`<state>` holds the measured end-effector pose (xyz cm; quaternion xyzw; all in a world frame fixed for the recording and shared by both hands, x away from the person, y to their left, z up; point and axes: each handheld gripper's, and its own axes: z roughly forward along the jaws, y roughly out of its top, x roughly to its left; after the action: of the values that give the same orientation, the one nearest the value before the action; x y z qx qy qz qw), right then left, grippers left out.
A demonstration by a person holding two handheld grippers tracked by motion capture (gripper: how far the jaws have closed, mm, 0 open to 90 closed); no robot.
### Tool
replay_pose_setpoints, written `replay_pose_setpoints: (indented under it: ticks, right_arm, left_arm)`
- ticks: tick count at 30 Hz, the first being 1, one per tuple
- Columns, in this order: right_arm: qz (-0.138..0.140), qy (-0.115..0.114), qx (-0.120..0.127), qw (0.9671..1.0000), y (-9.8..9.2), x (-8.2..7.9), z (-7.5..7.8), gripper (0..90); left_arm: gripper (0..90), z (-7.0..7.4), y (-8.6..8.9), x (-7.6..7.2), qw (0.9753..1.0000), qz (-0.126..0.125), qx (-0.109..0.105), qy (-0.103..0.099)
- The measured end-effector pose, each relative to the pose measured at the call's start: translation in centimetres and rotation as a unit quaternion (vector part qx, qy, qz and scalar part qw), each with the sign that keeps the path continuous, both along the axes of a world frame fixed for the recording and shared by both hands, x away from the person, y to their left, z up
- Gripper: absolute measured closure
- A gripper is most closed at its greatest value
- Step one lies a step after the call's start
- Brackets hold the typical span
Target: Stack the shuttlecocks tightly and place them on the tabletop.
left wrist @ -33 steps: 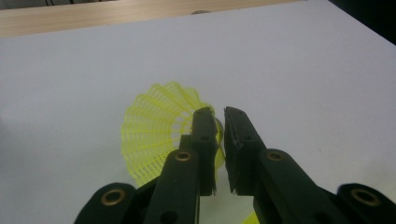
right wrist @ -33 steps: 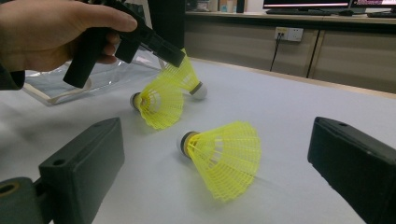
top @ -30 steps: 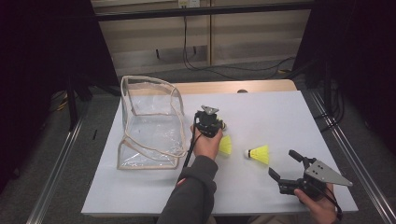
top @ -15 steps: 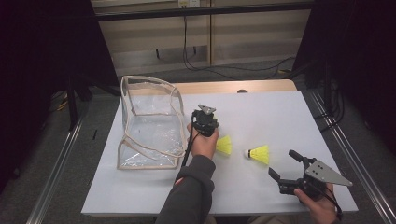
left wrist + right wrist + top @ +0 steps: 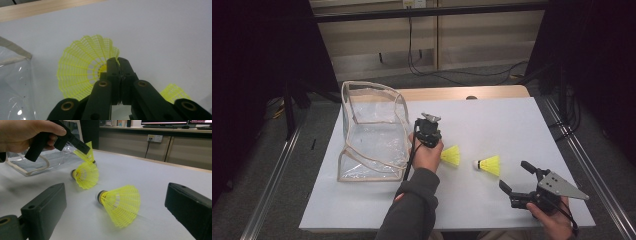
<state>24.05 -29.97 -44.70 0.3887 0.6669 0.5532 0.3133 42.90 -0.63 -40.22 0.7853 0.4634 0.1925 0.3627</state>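
Two yellow shuttlecocks on the worktop, one pinched at its skirt rim by the left hand-held gripper.

One shuttlecock (image 5: 82, 72) is clamped by the left hand-held gripper (image 5: 117, 62), whose jaws are closed tight on the edge of the mesh skirt, likely because the thin rim gives a surer bite than the round cork; it hangs just under the jaws, close to the worktop (image 5: 512, 125). Beside that gripper, on its far side from the second shuttlecock, stands the clear plastic bag (image 5: 372, 130) with its mouth open upward, probably where the shuttlecock is bound. The right hand-held gripper (image 5: 115, 205) waits with jaws spread wide and empty, the second shuttlecock (image 5: 120, 202) lying on its side just ahead between them, lined up for a grasp.
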Motion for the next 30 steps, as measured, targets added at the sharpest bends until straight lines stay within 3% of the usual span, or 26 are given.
replay_pose_setpoints:
  ticks: [9,17,25,30]
  right_arm:
    - [0.001,0.002,0.001,1.0,0.0,0.0,0.0,3.2]
    - [0.002,0.001,0.002,1.0,-0.1,0.0,0.0,3.2]
    - [0.002,0.0,0.004,1.0,-0.1,0.0,0.0,3.2]
    - [0.002,0.002,0.004,1.0,-0.1,0.0,0.0,3.2]
  left_arm:
    - [82.9,-0.5,-0.3,0.6,0.9996,0.005,-0.02,-0.02]
    - [80.0,-1.3,-0.9,1.1,0.999,0.009,-0.022,-0.037]
    - [79.4,-2.0,-1.5,1.4,0.999,0.001,-0.013,-0.042]
    - [84.9,-1.8,-1.1,1.4,0.9992,0.0,-0.004,-0.041]
